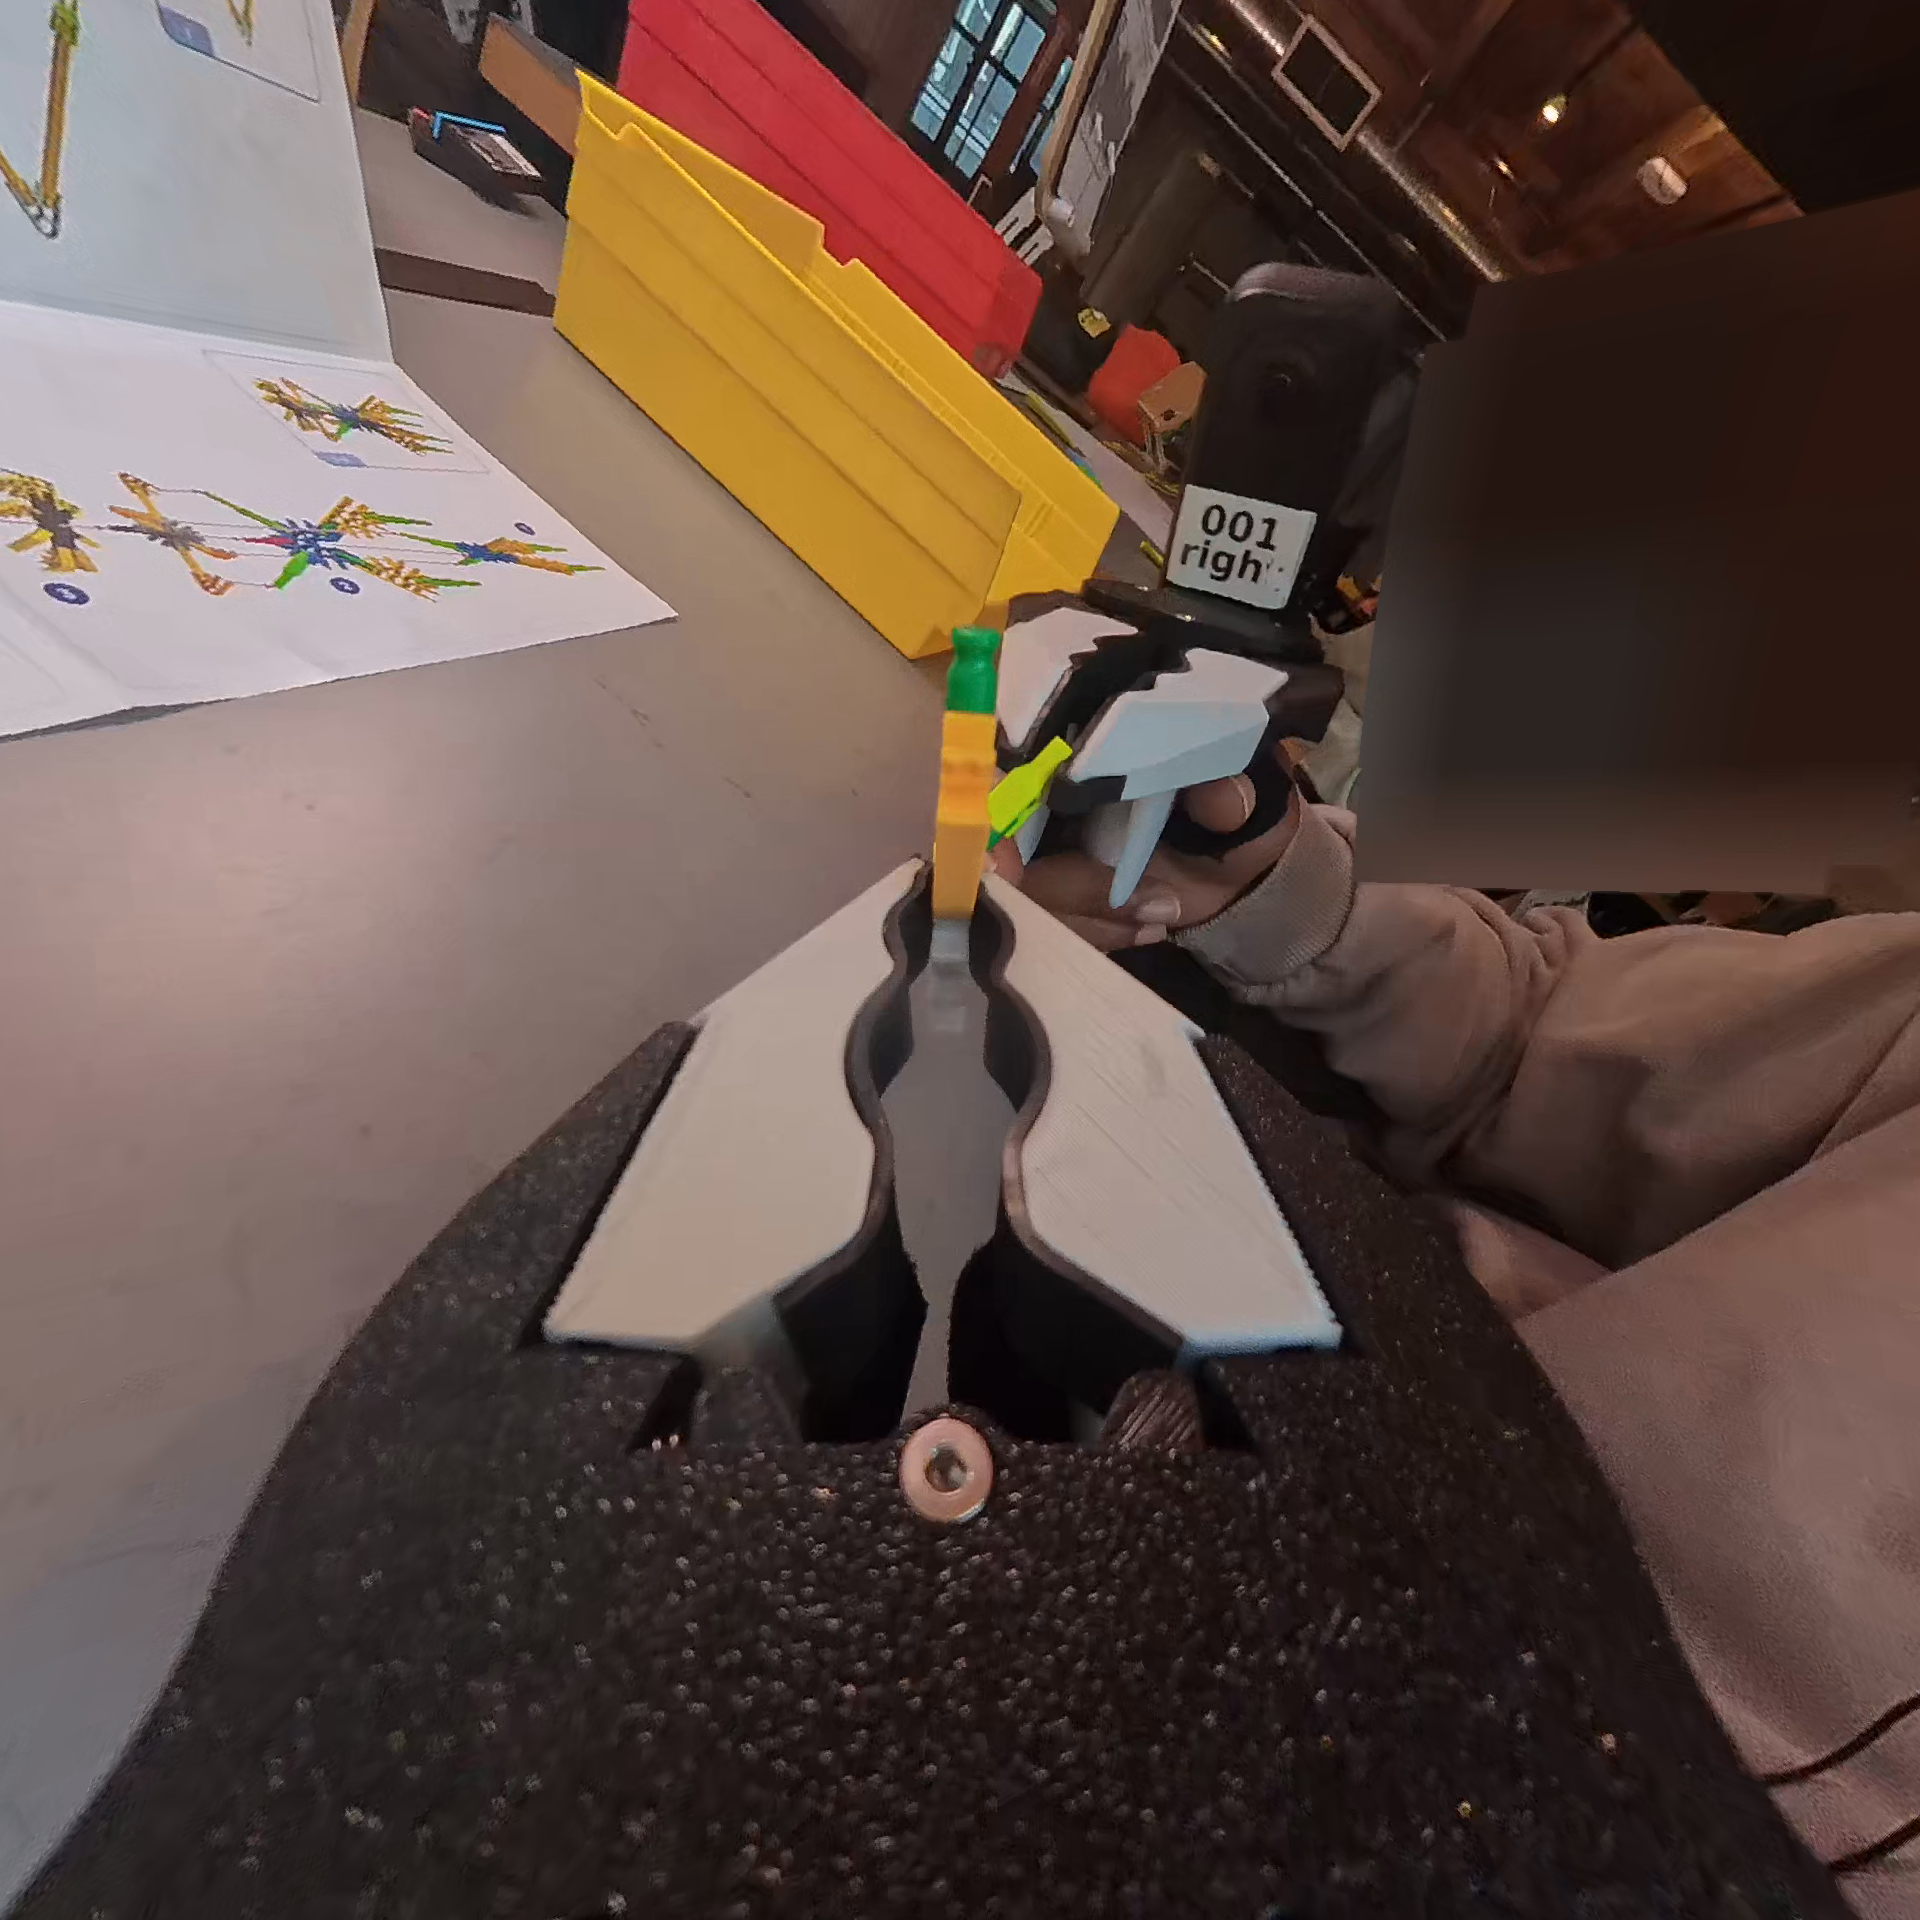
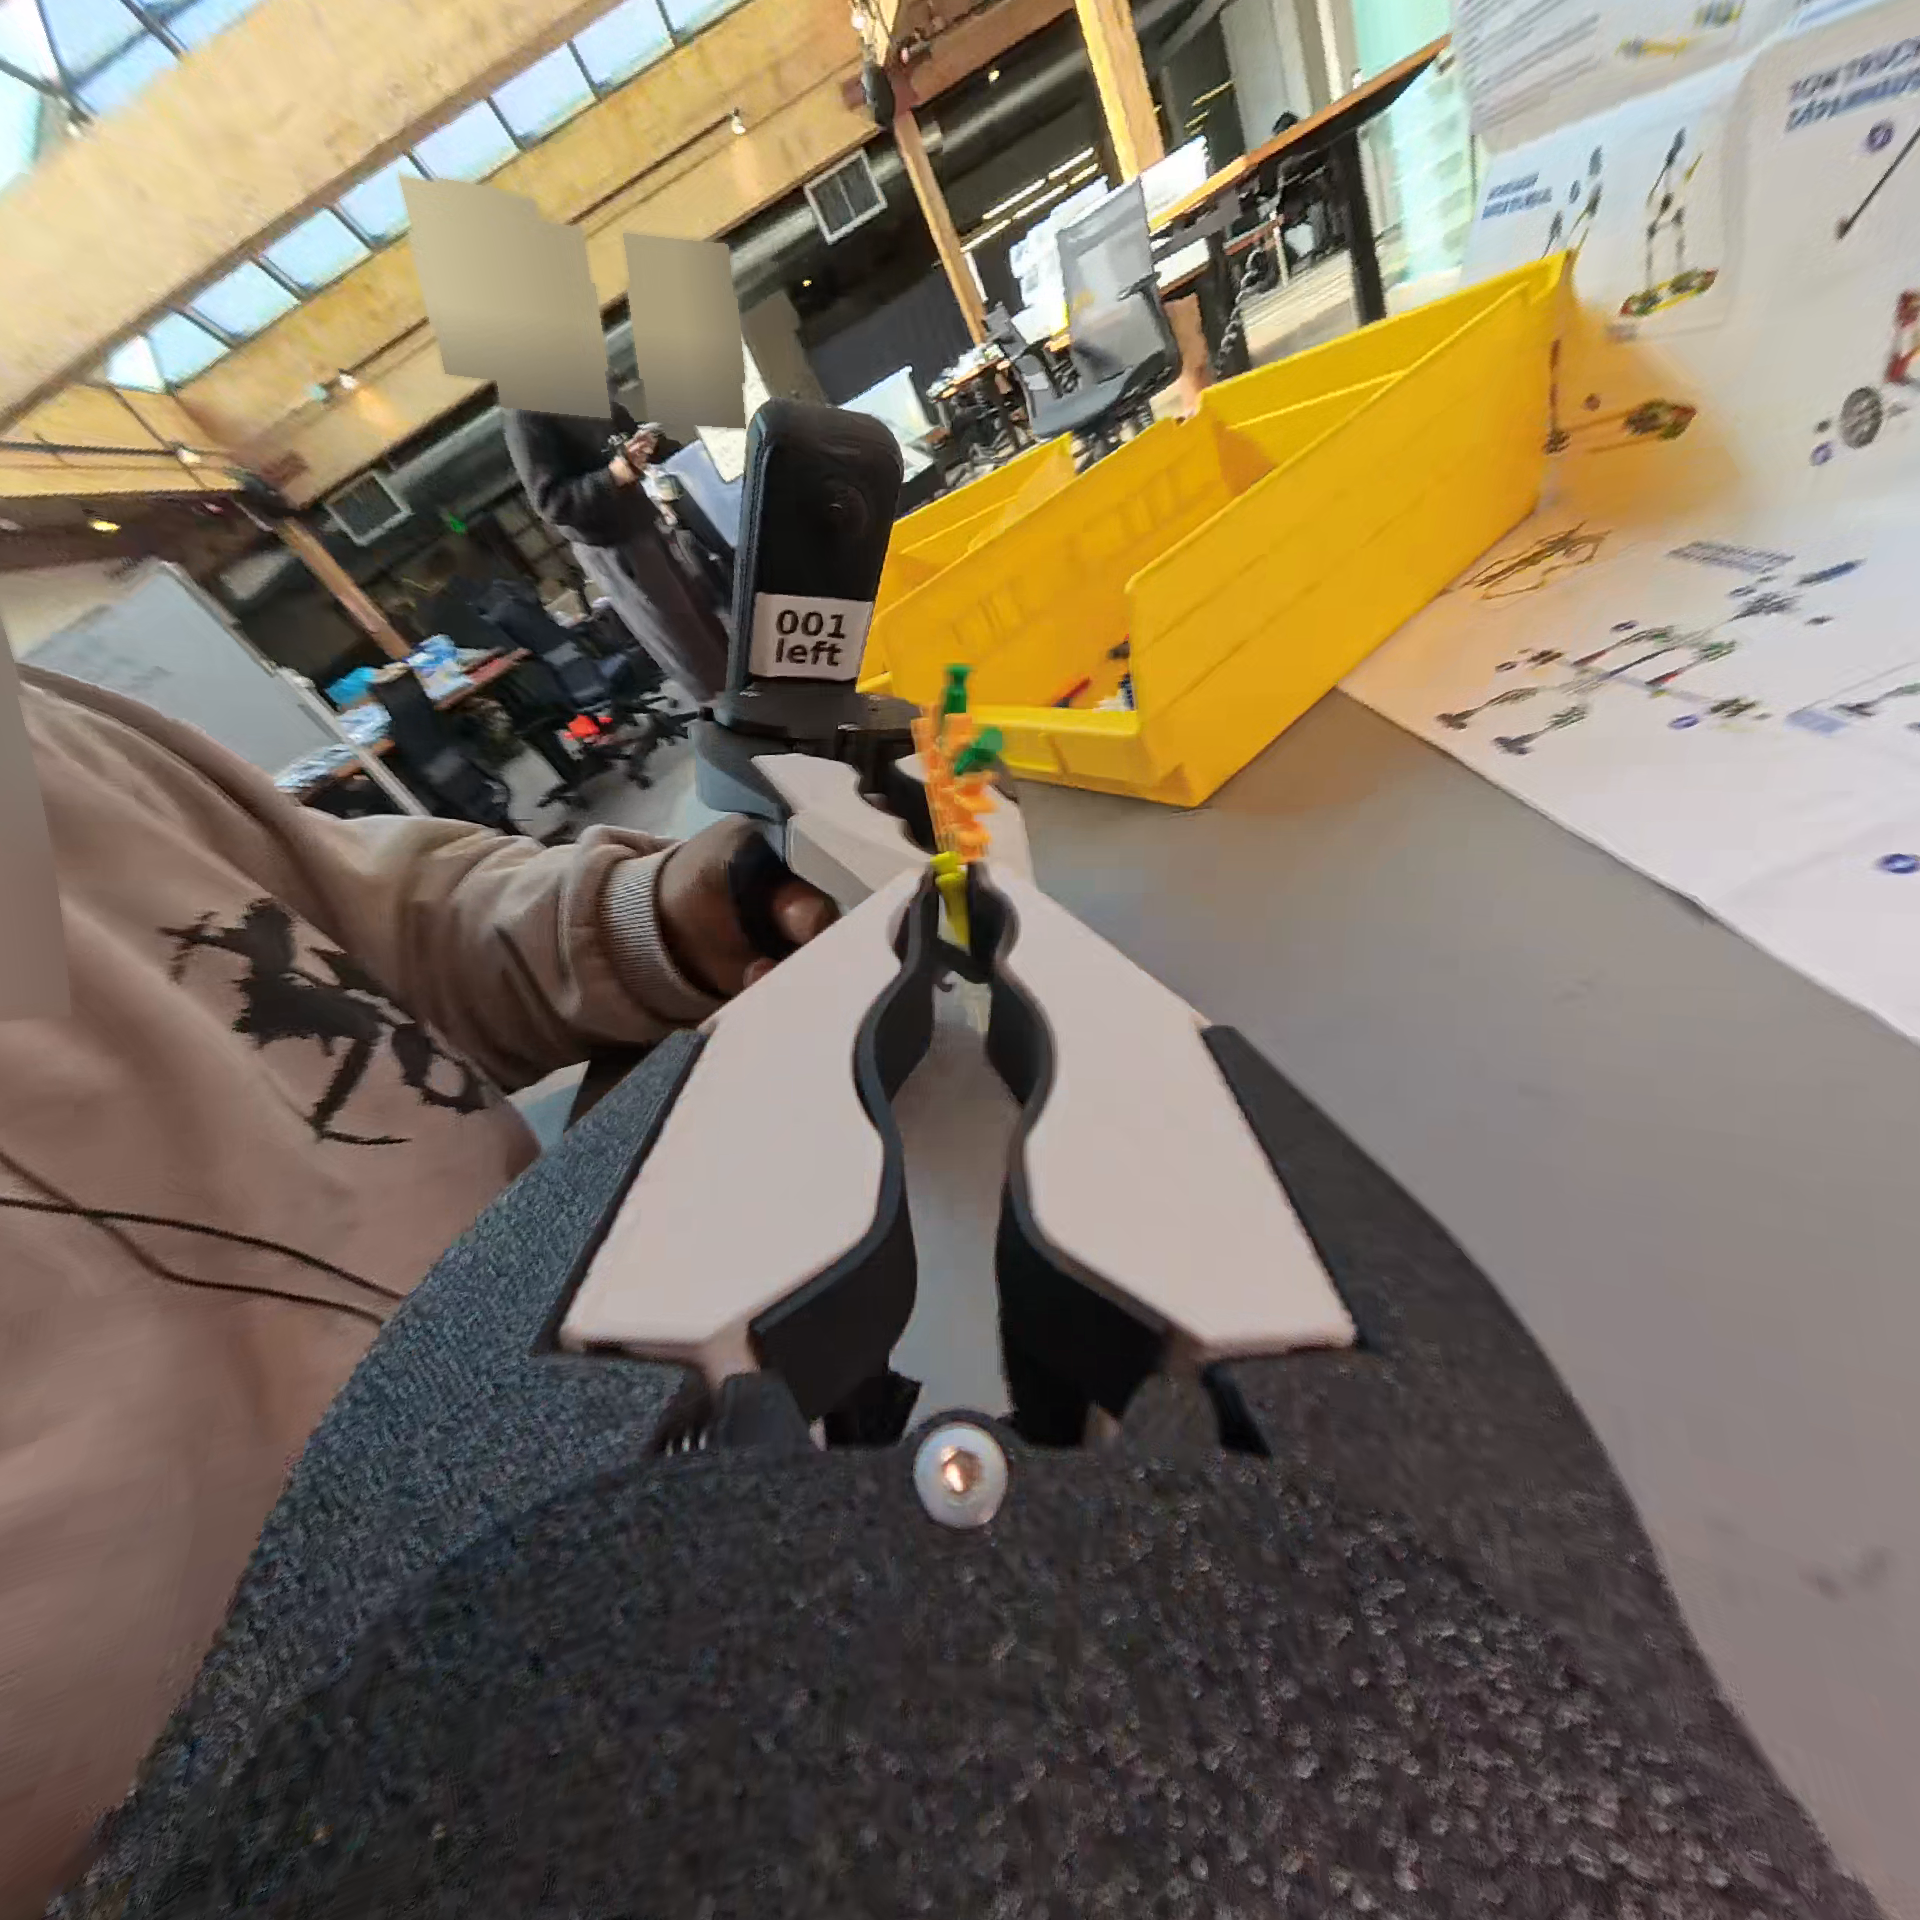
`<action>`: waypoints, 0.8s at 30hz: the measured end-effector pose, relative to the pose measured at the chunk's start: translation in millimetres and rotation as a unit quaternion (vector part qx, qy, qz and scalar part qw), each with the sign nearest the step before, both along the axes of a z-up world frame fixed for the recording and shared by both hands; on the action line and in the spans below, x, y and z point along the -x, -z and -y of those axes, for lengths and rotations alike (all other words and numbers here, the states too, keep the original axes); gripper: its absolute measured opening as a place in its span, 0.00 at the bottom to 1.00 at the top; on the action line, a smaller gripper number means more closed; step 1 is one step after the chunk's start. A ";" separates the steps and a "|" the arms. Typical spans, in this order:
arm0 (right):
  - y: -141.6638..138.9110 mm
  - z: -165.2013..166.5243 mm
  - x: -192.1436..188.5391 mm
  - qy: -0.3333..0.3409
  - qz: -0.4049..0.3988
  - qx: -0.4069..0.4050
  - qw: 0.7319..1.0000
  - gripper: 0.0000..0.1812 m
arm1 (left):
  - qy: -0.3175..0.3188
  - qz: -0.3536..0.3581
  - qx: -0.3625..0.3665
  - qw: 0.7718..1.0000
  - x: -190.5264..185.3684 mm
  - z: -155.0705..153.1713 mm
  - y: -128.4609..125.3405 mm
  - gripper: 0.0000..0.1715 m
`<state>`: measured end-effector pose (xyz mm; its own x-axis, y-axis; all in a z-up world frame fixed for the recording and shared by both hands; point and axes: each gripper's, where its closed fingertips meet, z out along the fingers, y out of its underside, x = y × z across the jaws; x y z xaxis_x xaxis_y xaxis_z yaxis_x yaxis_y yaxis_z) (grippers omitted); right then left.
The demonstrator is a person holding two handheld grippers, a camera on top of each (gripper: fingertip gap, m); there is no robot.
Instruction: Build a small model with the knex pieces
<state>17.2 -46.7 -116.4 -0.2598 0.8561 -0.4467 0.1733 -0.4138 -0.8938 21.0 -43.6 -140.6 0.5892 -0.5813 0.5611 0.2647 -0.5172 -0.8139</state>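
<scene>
- The left wrist view is looking forward along the left gripper, low and close over the grey table, facing the yellow bin and the right gripper.
- The right wrist view is sitting equally close behind the right gripper, facing the left gripper across the table.
- Both are sharing the yellow bin, the instruction sheets and the tabletop.

Glossy plastic yellow bin; matt grey tabletop; paper sheet.
</scene>
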 end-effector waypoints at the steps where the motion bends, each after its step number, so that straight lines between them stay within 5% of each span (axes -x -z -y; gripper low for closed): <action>1: -7.2 14.5 -6.1 -0.061 -0.019 0.038 0.997 0.01 | -0.007 -0.022 -0.001 1.000 2.2 -1.4 4.6 0.03; 2: -9.2 29.6 -10.7 -0.116 -0.012 0.080 0.990 0.01 | -0.010 -0.041 -0.006 0.999 5.5 -2.6 7.6 0.03; 4: 5.4 10.4 0.0 -0.025 0.014 0.001 1.000 0.01 | 0.006 -0.033 -0.008 0.999 7.9 0.2 2.6 0.03; 7: -11.6 10.0 -9.5 -0.048 -0.013 0.010 0.999 0.01 | -0.006 -0.057 -0.014 0.998 18.3 -0.5 1.1 0.03; 15: 10.7 3.6 -6.6 -0.046 0.029 0.035 0.998 0.02 | 0.117 -0.150 0.128 0.973 -2.8 27.8 69.7 0.09; 21: 13.4 6.4 -6.2 -0.047 0.034 0.023 0.998 0.02 | 0.083 -0.199 0.094 0.972 19.5 20.6 65.8 0.27; 24: 11.0 8.8 -5.7 -0.051 0.026 0.027 0.998 0.02 | 0.078 -0.176 0.043 0.980 27.8 19.8 41.4 0.28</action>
<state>22.9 -55.6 -127.4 -0.3198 0.8010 -0.5062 0.2618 -0.4387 -0.8596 -6.8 -63.3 -182.0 0.6620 -0.6395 0.3909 -0.1122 -0.6002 -0.7919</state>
